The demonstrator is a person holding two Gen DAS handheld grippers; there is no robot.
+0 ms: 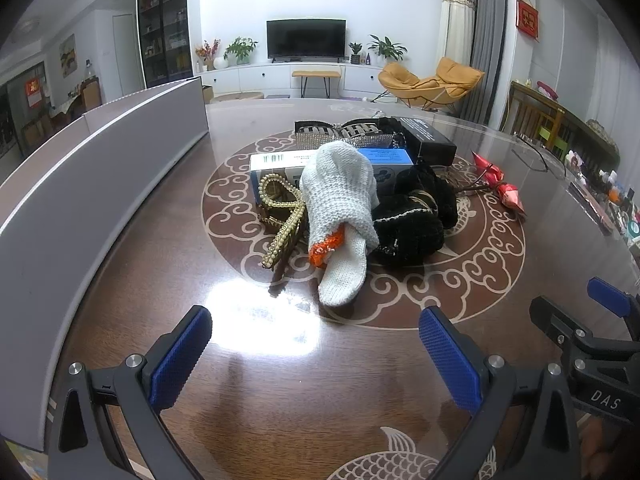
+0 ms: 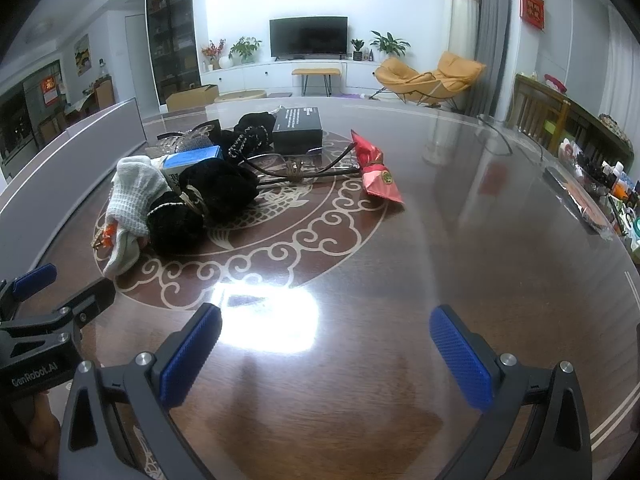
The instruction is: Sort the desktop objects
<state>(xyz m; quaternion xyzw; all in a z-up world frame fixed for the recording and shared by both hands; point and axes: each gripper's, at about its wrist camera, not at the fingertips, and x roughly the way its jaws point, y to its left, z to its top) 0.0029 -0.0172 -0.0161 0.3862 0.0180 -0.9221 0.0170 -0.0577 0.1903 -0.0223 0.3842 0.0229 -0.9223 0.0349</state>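
A pile of objects lies at the table's middle. It holds a white knit glove [image 1: 340, 208] with an orange cuff, a gold pearl hair claw [image 1: 280, 216], a blue and white box [image 1: 280, 164], black fuzzy scrunchies [image 1: 416, 216], a black box [image 1: 428, 140], glasses [image 2: 288, 168] and a red wrapped packet [image 2: 378, 176]. My left gripper [image 1: 316, 352] is open and empty, a short way in front of the glove. My right gripper [image 2: 326, 344] is open and empty, to the right of the pile. The glove also shows in the right wrist view [image 2: 136, 196].
A long grey box wall [image 1: 80, 184] stands along the table's left side. The glossy brown table [image 2: 460, 260] has a glass top with a bright glare patch. Another pair of glasses [image 1: 532, 156] lies at the far right, and clutter [image 2: 600, 184] lines the right edge.
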